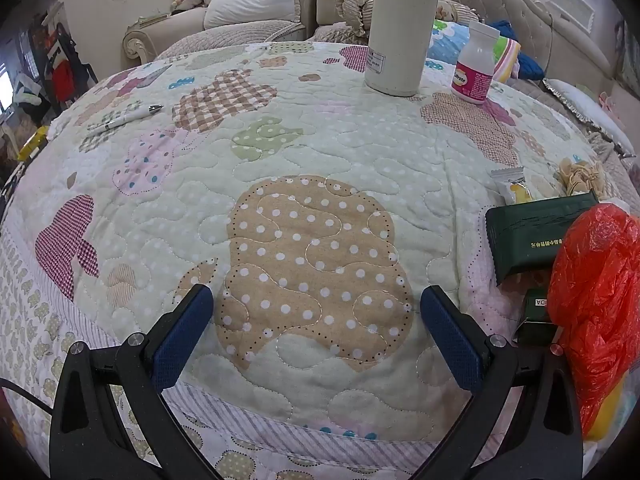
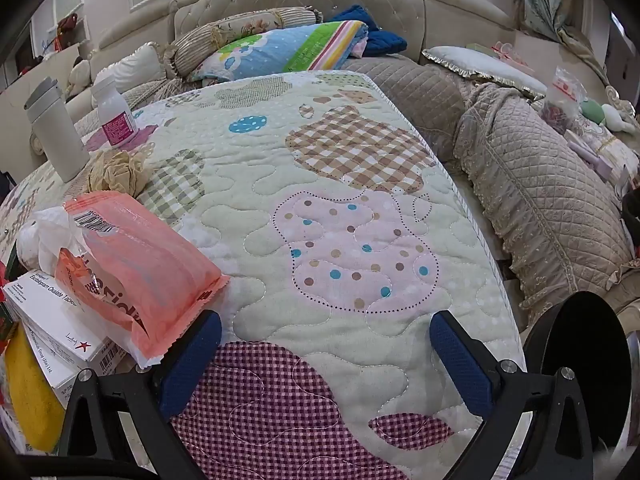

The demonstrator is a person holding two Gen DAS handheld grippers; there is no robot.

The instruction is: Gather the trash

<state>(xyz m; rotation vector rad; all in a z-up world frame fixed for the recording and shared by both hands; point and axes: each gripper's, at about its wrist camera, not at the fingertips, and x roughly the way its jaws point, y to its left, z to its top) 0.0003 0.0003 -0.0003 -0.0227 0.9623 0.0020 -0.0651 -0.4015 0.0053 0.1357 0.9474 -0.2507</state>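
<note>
My left gripper [image 1: 316, 316] hangs open over a tan dotted patch of the quilt [image 1: 280, 160], with nothing between its blue pads. To its right lie a dark green packet [image 1: 540, 236], a red plastic bag [image 1: 596, 292], a small green box [image 1: 536, 320], a snack wrapper [image 1: 512, 186] and a crumpled tan paper [image 1: 580, 174]. My right gripper [image 2: 326, 344] is open too, above a checked purple patch. Just left of its left pad lies a salmon-pink wrapper [image 2: 136, 264] on white medicine boxes [image 2: 52, 320]. The crumpled tan paper [image 2: 116, 174] sits further back.
A cream flask [image 1: 402, 28] and a white pill bottle [image 1: 476, 66] with a pink label stand at the far side. A pen [image 1: 124, 118] lies at the far left. A black round object [image 2: 588, 364] stands off the quilt's right edge. Cushions and folded blankets [image 2: 280, 46] lie behind.
</note>
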